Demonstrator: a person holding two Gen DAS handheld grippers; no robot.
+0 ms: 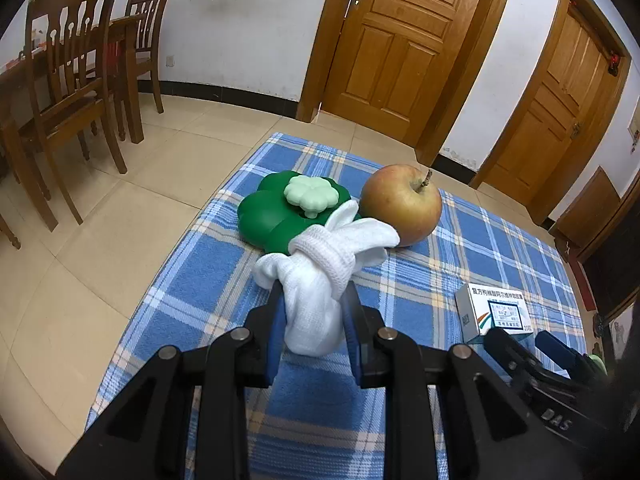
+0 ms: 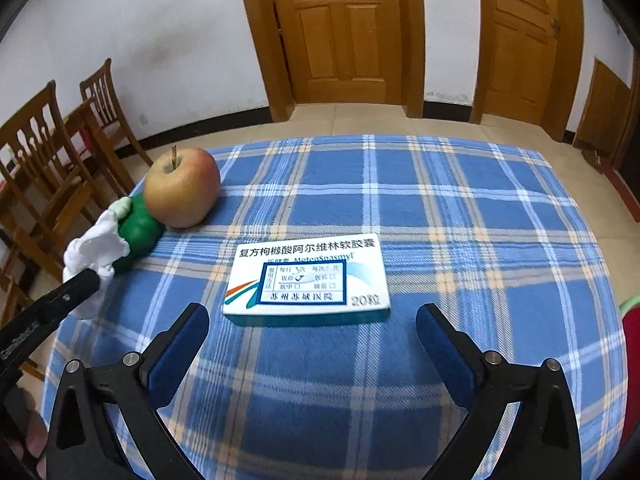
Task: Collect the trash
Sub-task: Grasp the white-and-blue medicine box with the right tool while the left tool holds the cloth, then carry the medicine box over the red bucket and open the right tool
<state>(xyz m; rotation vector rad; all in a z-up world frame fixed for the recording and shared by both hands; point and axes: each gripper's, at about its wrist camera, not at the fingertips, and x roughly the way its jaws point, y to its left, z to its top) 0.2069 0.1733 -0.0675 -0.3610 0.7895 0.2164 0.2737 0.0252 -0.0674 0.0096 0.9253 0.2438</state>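
My left gripper (image 1: 312,300) is shut on a white rolled sock (image 1: 320,280), held just above the blue plaid cloth (image 1: 208,280). Behind the sock sit a green clover-shaped container (image 1: 272,216) with a pale green lid and an apple (image 1: 402,204). A white medicine box (image 2: 306,280) lies flat on the cloth. My right gripper (image 2: 312,320) stands open just in front of the box, one finger off each end, pads not touching it. In the right wrist view the sock (image 2: 96,248) and left gripper show at the left edge, beside the apple (image 2: 182,188).
The plaid cloth (image 2: 480,240) covers a small table with tiled floor beyond its edges. Wooden chairs (image 1: 72,92) and a table stand to the far left. Two wooden doors (image 1: 400,40) line the back wall. Something red (image 2: 632,352) shows at the right edge.
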